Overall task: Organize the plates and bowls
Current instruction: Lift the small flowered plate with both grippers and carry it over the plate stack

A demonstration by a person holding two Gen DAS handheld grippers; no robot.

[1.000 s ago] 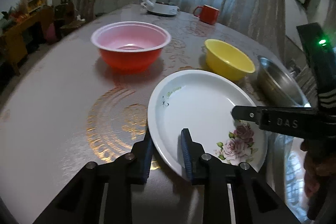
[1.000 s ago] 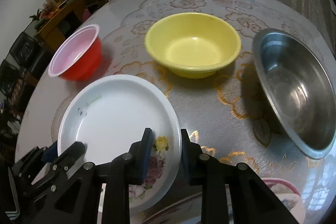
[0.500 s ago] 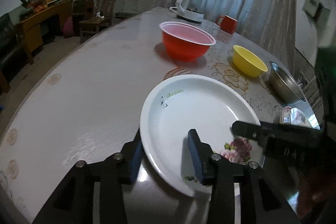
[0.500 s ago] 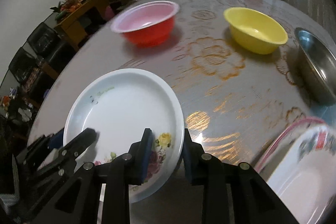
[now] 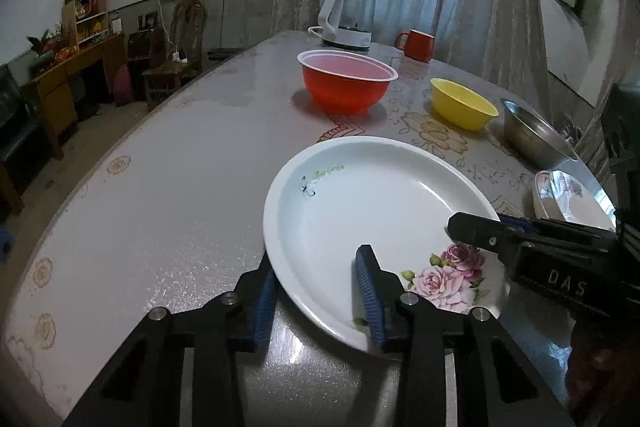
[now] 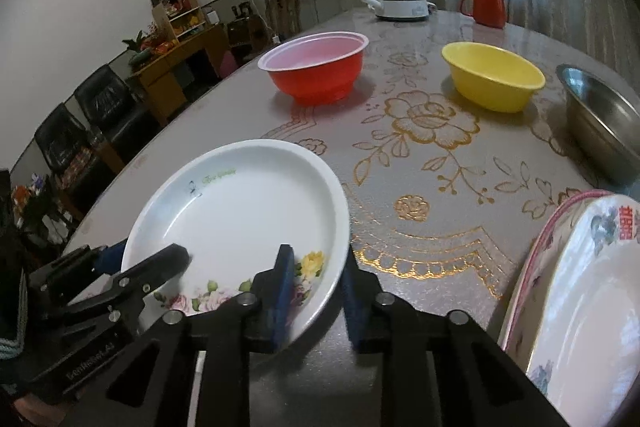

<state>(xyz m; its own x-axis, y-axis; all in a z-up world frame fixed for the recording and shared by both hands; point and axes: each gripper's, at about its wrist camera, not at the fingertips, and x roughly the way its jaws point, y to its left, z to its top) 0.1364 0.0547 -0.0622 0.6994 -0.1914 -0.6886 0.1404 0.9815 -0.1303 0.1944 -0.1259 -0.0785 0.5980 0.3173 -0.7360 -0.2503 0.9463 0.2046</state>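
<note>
A white plate with pink roses is gripped by both grippers at its near rim, just above the table. My left gripper straddles the left part of the rim, one pad under it and one inside. Its jaws are closing on the rim. My right gripper clamps the right part of the rim, and its jaws are closing too. Further back stand a red bowl, a yellow bowl and a steel bowl. A stack of patterned plates lies close on the right.
A white kettle and a red mug stand at the far end of the table. The flowered tablecloth lies between the plate and the bowls. The table's rounded edge runs along the left, with chairs and shelves beyond.
Both grippers have carried the white plate back and leftward, away from the bowls. The bowls now look farther off, and the patterned plate stack has come into view at the right.
</note>
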